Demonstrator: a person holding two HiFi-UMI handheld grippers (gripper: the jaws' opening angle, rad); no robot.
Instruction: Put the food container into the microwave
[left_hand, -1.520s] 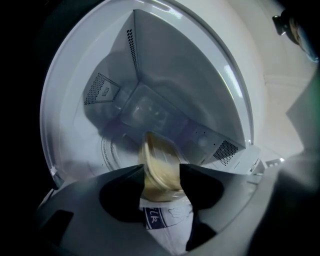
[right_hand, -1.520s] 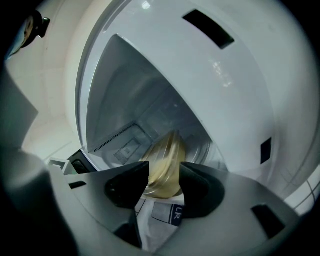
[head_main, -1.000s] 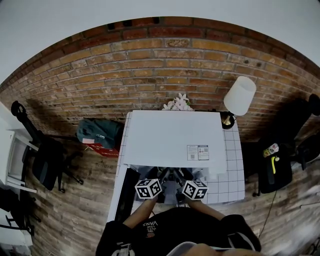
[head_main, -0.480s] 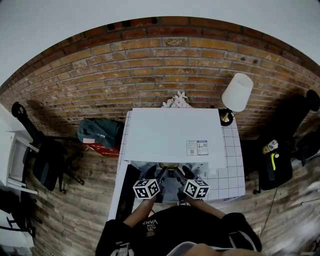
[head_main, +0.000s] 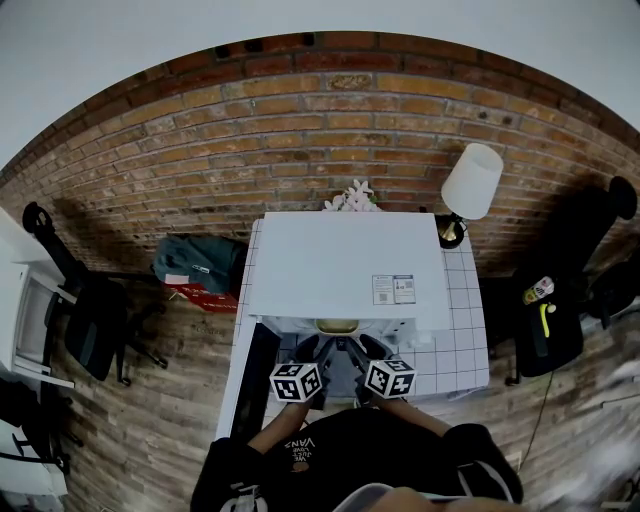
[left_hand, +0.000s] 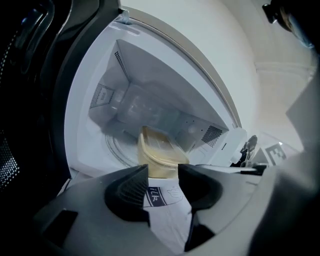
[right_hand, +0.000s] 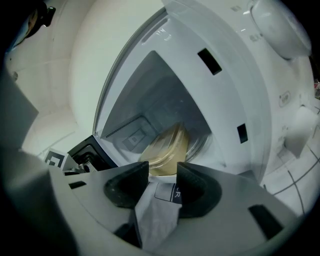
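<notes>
The beige, lidded food container sits in the mouth of the open white microwave. In the left gripper view the container is tilted over the glass turntable, right at my jaw tips. My left gripper is shut on its near edge, with a white printed piece between the jaws. My right gripper holds the container the same way from the other side. In the head view the left gripper and right gripper converge on it.
The microwave's dark door hangs open at the left, close to my left gripper. The control panel with knobs is at the right. A white lamp and white flowers stand behind the microwave on the gridded table.
Both grippers have pushed forward with the container. It was hidden under them a second ago and now shows at the microwave's opening, slightly deeper than half a second ago.
</notes>
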